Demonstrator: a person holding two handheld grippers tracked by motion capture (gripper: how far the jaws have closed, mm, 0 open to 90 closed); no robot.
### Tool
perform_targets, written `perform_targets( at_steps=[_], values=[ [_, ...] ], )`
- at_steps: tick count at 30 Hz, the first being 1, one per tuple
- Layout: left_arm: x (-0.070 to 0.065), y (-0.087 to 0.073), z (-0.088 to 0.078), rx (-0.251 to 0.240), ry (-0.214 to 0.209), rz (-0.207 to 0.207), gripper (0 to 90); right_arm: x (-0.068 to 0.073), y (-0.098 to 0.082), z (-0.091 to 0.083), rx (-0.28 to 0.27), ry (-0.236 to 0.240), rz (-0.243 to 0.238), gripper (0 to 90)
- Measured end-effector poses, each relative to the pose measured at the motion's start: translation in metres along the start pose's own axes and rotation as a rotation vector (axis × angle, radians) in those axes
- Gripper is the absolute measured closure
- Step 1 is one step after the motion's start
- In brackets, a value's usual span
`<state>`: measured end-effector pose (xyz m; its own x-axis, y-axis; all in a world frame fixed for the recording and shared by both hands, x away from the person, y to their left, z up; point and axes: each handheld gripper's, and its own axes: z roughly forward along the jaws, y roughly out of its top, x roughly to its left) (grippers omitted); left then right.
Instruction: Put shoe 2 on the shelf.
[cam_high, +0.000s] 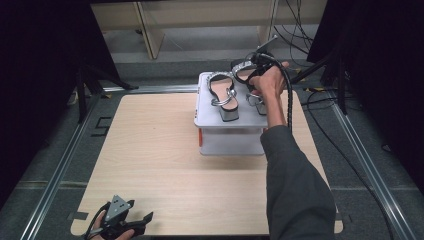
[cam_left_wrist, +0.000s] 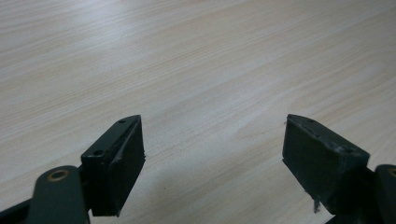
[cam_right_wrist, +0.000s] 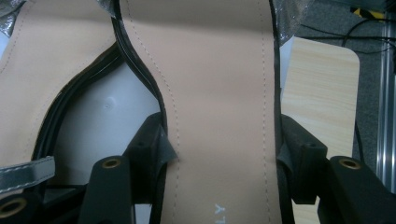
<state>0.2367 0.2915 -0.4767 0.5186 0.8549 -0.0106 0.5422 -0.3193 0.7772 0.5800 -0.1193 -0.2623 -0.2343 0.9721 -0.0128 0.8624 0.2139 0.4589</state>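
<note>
The right-hand sandal (cam_right_wrist: 219, 116) lies on top of the white box (cam_high: 210, 122), at the box's right side, with its tan insole facing up and its black edge trim running along both flanks. In the right tool view the insole passes straight between my right tool (cam_right_wrist: 224, 154), whose two black jaws sit against the sandal's narrow waist, one on each edge; the pads pinch the sole across its width. In the high view my right hand (cam_high: 270, 82) reaches over the far right corner of the box, the tool's cable trailing back along my grey sleeve (cam_high: 295, 185). The second sandal (cam_high: 223, 95) lies just beside the first, to its left on the same box top, heel block toward me, its silver ring buckle showing over the insole and its studded strap at the far end. Both sandals point away from me. The box stands on the far right part of the pale wooden bench (cam_high: 150, 165), touching it along its base, with an orange patch on its near left corner. My left tool (cam_left_wrist: 212, 154) rests well apart from all this, at the bench's near left edge, jaws spread wide over bare wood with nothing between them.
</note>
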Motion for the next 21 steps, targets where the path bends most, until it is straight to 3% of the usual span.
perform_targets(
  at_steps=[2,6,9,12,15,21],
  values=[
    [-0.002,-0.001,0.000,-0.006,0.001,-0.024,20.6,0.001,0.000,0.002,0.005,0.005,0.020,42.7],
    [-0.001,0.000,0.000,-0.010,-0.003,-0.021,20.6,-0.001,-0.001,0.010,0.015,0.004,0.036,42.7],
    [-0.002,-0.001,0.000,-0.005,0.002,-0.031,20.6,-0.003,-0.001,0.013,0.024,-0.011,0.023,42.7],
    [-0.001,-0.001,0.000,-0.007,-0.001,-0.023,20.6,-0.001,-0.003,0.020,0.042,-0.008,0.060,42.6],
    [-0.001,0.000,0.000,-0.001,0.002,-0.016,20.6,0.000,-0.003,0.022,0.037,-0.029,0.054,42.5],
    [0.000,0.000,0.000,0.002,0.002,0.003,20.6,0.002,-0.003,0.020,0.031,0.008,0.101,37.3]
  ],
)
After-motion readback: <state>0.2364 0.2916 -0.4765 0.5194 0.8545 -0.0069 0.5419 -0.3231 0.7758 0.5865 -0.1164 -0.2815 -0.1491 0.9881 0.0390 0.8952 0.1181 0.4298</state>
